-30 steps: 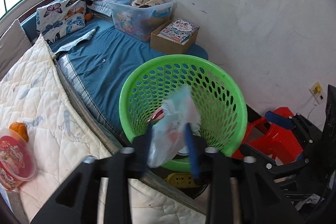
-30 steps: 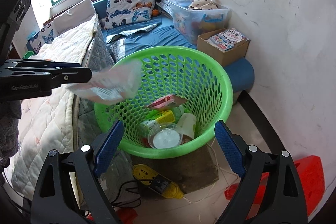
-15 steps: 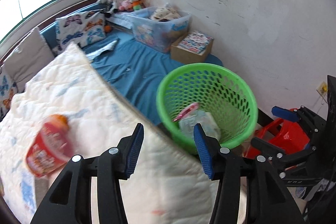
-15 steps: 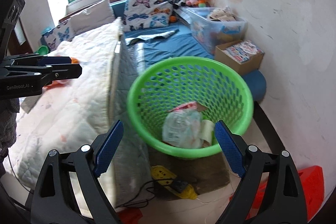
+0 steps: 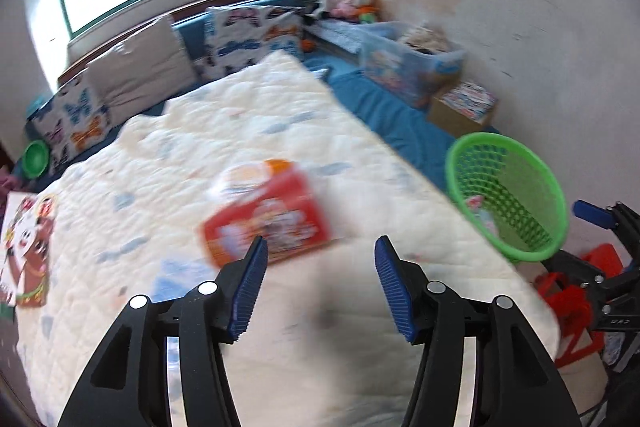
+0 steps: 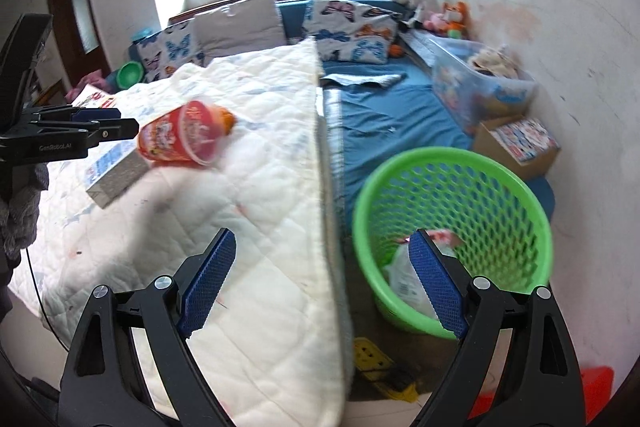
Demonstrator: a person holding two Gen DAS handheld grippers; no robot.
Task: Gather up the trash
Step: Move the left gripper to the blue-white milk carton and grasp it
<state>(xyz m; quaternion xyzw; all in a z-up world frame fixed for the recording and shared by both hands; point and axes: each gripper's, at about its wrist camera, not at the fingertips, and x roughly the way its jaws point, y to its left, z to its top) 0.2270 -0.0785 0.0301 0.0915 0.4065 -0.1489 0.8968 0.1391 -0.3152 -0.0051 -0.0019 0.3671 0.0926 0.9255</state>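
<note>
Looking past my left tongs (image 5: 318,285), I see their jaws have just been opening and nothing sits between them; my right tongs (image 6: 322,281) gape wide and empty too. Beyond the left pair, a red cup (image 5: 266,213) lies on its side on the white quilt (image 5: 340,147), blurred. Off the bed's edge stands the green basket (image 6: 516,183), a crumpled white wrapper (image 6: 404,279) inside. Farther back are butterfly pillows (image 6: 352,31).
</note>
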